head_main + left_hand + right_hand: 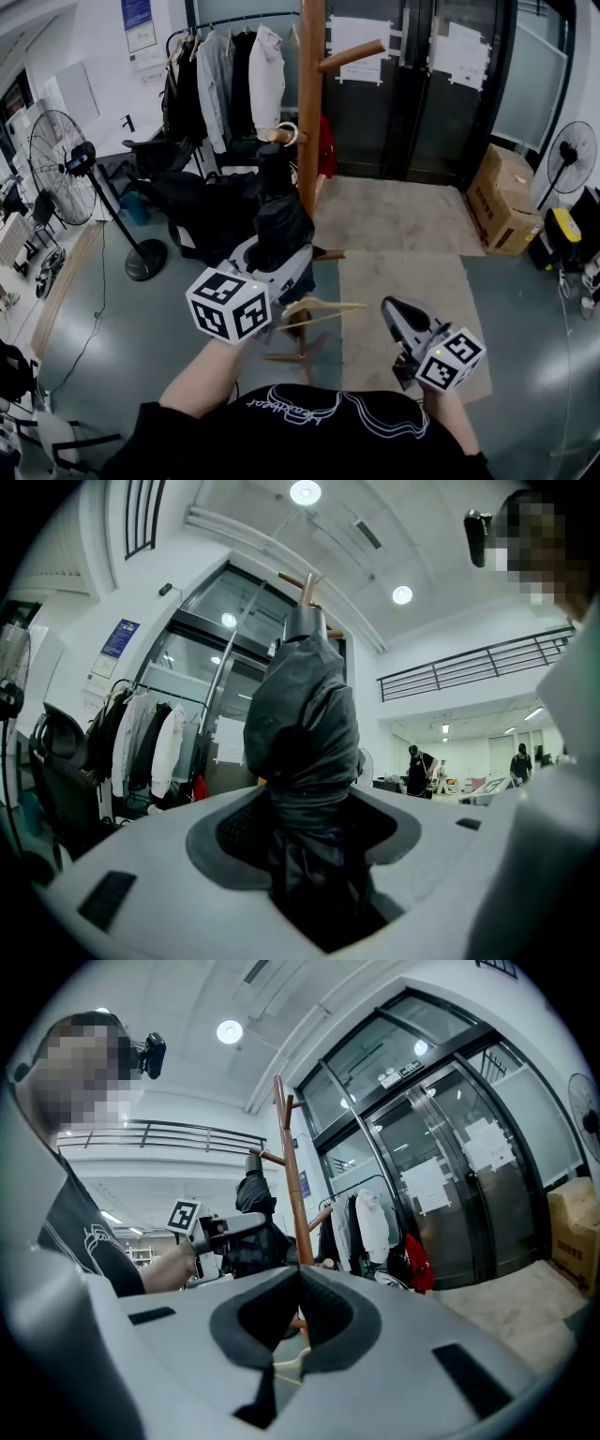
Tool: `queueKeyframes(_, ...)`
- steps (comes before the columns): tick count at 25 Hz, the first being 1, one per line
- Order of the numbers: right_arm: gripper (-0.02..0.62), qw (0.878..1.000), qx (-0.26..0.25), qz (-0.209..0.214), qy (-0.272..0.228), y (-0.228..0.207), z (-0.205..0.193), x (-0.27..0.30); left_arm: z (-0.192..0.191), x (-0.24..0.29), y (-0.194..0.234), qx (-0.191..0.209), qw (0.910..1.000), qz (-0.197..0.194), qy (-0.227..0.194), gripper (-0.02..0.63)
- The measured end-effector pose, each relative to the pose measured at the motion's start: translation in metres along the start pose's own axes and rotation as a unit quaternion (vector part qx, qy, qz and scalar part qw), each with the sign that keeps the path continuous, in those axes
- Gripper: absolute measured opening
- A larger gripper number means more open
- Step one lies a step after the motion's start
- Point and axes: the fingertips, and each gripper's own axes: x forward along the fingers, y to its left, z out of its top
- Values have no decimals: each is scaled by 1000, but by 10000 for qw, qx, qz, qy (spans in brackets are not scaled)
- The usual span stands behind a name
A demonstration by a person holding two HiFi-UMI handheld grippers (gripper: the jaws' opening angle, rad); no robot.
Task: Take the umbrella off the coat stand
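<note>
Clamping the left gripper (309,810) on the folded black umbrella (305,714) and holding it upright, with the gathered cloth filling the gap between the jaws and rising well above them. Holding that umbrella just ahead of the left gripper and right beside the wooden coat stand (310,112), with its top ending just under a low peg (hooked there or free, not possible to tell). Holding the right gripper (298,1277) clenched on nothing, pads meeting at the tips, off to the right of the left one and short of the stand. Sitting far ahead and to the right of the right gripper: stacked cardboard boxes (506,197), flaps closed, contents hidden. Hanging beyond the left gripper, behind the stand: shirts and jackets crowding a clothes rack (230,75). Lying under both grippers: a grey floor (122,319) and, below the right one, a beige rug (403,272) running up to dark glass doors (422,84). Standing well off to the left of the left gripper: a pedestal fan (61,155).
</note>
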Motion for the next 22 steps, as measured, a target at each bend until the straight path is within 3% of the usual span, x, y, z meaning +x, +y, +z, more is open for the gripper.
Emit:
queueKeyframes(11,3,9997,71,149,-170,44,6,7,18,-49,-15,121,9998,-181,-44,236)
queueKeyframes(22,-1,9990,147,428,-4,105,-14,13,-36,-115,-37,-384,9976,-498,286,236)
